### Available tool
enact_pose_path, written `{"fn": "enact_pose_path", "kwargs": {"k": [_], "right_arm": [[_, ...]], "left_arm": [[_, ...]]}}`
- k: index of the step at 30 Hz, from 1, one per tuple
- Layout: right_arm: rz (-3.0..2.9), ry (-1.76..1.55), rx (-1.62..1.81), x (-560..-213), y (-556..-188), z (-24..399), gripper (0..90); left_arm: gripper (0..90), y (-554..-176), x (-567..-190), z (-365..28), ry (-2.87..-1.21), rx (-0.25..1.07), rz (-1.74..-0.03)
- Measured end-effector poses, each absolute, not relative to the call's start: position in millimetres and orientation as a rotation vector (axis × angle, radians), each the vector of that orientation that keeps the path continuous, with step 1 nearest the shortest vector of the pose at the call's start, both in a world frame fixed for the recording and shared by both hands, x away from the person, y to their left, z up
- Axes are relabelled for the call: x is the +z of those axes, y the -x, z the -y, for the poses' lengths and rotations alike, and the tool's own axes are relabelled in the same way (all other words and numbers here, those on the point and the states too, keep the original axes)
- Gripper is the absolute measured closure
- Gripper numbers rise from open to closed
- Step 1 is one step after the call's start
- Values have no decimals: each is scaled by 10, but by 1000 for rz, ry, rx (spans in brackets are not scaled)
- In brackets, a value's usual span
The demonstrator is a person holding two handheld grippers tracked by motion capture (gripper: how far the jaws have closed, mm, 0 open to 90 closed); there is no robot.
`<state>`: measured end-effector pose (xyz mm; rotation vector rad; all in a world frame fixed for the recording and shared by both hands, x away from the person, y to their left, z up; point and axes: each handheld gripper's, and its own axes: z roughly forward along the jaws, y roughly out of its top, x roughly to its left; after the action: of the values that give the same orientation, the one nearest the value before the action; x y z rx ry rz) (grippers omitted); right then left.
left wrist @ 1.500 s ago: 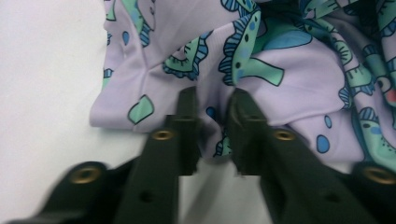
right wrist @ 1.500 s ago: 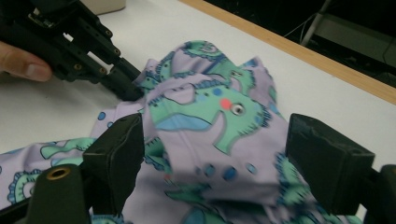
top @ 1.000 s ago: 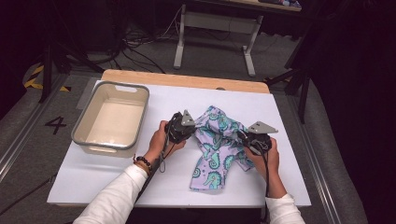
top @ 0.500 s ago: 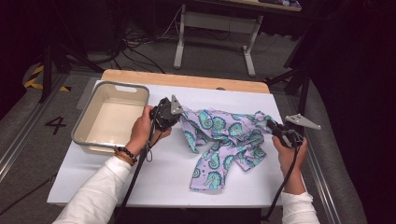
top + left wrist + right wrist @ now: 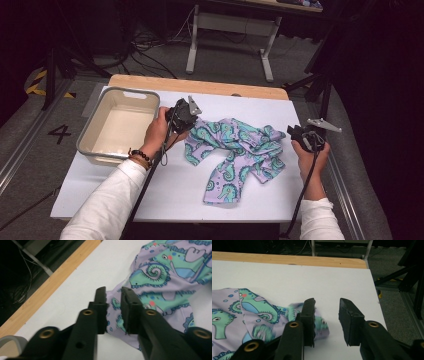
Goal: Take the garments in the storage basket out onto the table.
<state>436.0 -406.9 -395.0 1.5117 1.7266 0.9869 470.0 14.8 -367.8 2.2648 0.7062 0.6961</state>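
A lilac cloth [image 5: 235,150] printed with teal seahorses lies spread and rumpled on the white table top [image 5: 170,190]. My left gripper [image 5: 189,122] hovers over the cloth's left end. In the left gripper view its jaws [image 5: 113,291] have just been opening, with a narrow gap and the cloth [image 5: 160,277] on the table below, not pinched. My right gripper [image 5: 293,131] is at the cloth's right end. Its jaws [image 5: 327,302] have just been opening too, and a cloth corner [image 5: 322,326] sags by the left jaw, free of the pads.
An empty beige tub [image 5: 150,95] stands at the table's left, close behind my left hand. A wooden strip [image 5: 200,86] runs along the far edge. The table's right edge [image 5: 327,170] lies just under my right hand. A metal stand and cables are on the floor beyond.
Both grippers, shut on the bunched cloth at the middle, drew apart and stretched it sideways. Now both sets of jaws have parted and the cloth has dropped free.
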Motion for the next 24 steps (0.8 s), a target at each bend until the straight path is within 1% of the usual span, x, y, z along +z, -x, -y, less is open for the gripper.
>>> {"fn": "enact_pose_path", "kwargs": {"k": [2,3,4,6,7,8,12,13,14,17,18,20,21,22,24], "right_arm": [[-1715,-1527,985,-3962,-4339,4104,605],[-1712,-1521,990,-3967,-4321,4113,587],[-1714,-1509,1012,-3973,-4293,4116,566],[-1753,-1466,1039,-3980,-4239,4090,551],[-1774,-1434,1035,-3983,-4205,4060,549],[-1789,-1415,1033,-3983,-4176,4033,543],[-1880,-1305,1086,-3989,-3996,3903,529],[-1907,-1279,1090,-3997,-3946,3861,530],[-1957,-1236,1098,-4011,-3883,3795,522],[-1998,-1194,1099,-4029,-3819,3723,515],[-2047,-1180,1134,-4061,-3765,3649,500],[-2062,-1176,1138,-4083,-3727,3594,492],[-2062,-1176,1138,-4083,-3727,3594,492],[-2122,-1119,1152,-4113,-3658,3444,482],[-2170,-1082,1173,-4144,-3623,3324,469]], "left_arm": [[641,-4650,-3638,-182,-2220,647,-701],[615,-4650,-3638,-182,-2220,647,-701],[576,-4569,-3617,-187,-2203,636,-683],[564,-4428,-3626,-189,-2173,608,-630],[545,-4375,-3643,-185,-2165,596,-617],[517,-4307,-3675,-177,-2162,591,-599],[468,-4081,-3891,-133,-2187,528,-535],[440,-4030,-4003,-118,-2203,486,-526],[401,-4002,-4075,-108,-2208,473,-523],[347,-3981,-4173,-96,-2216,453,-520],[316,-3989,-4313,-81,-2231,428,-544],[309,-4030,-4421,-81,-2247,387,-562],[304,-4030,-4421,-81,-2247,387,-562],[301,-4059,-4478,-71,-2253,388,-573],[303,-4121,-4550,-64,-2285,383,-593]]}}
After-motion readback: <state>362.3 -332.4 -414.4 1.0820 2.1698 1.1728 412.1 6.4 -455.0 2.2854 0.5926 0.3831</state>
